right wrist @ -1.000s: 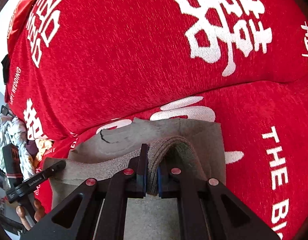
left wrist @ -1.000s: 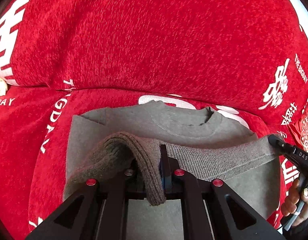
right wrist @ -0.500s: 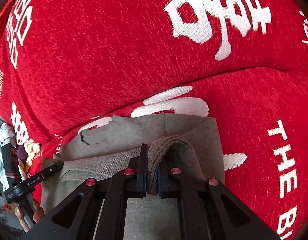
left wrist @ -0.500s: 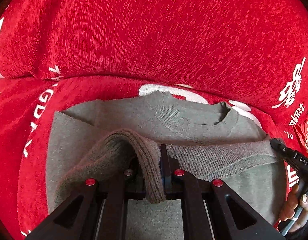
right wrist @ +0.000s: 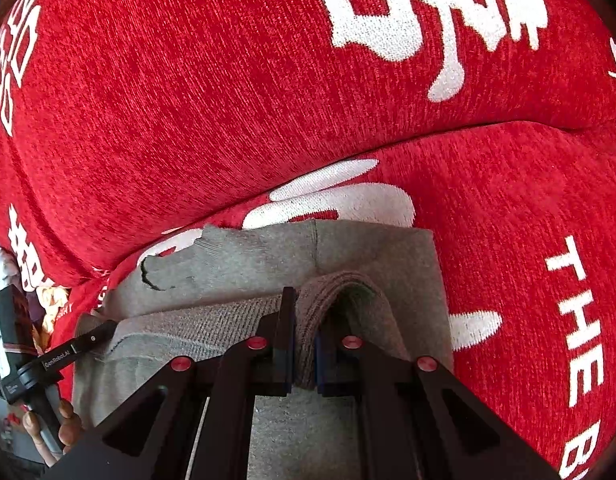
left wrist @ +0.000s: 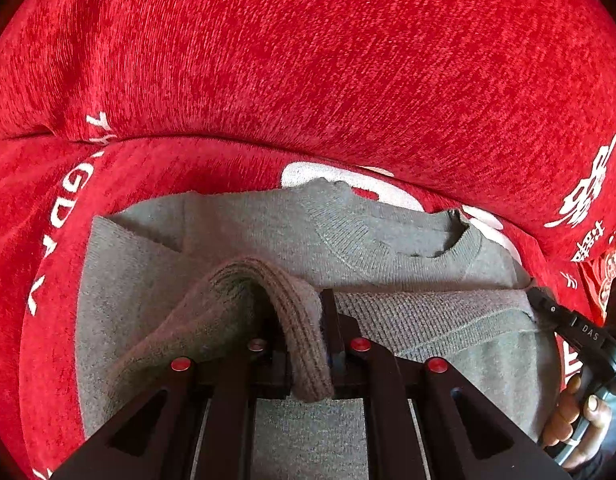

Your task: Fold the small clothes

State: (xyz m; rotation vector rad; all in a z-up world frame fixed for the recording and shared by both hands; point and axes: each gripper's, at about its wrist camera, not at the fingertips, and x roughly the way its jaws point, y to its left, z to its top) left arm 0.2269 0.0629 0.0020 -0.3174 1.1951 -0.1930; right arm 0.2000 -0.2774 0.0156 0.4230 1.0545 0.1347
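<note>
A small grey knit sweater point(left wrist: 392, 236) point(right wrist: 252, 256) lies on a red sofa seat, neckline toward the backrest. Its ribbed hem point(left wrist: 428, 316) point(right wrist: 196, 328) is lifted and carried over the body as a fold, stretched between the two grippers. My left gripper point(left wrist: 314, 344) is shut on the hem's left end, which bunches up over its fingers. My right gripper point(right wrist: 304, 344) is shut on the hem's right end. In the left wrist view the right gripper point(left wrist: 544, 304) shows at the right edge; in the right wrist view the left gripper point(right wrist: 104, 330) shows at the left.
The red sofa backrest point(left wrist: 308, 60) point(right wrist: 188, 100) with white lettering rises just behind the sweater. The seat cushion point(right wrist: 528, 240) spreads to the right. A pile of pale clothes point(right wrist: 0, 280) lies at the far left. A person's hand point(left wrist: 576, 428) holds the right gripper's handle.
Both grippers sank lower and moved toward the neckline with the hem held. The sweater now fills more of each view, and the fold lies nearer the collar.
</note>
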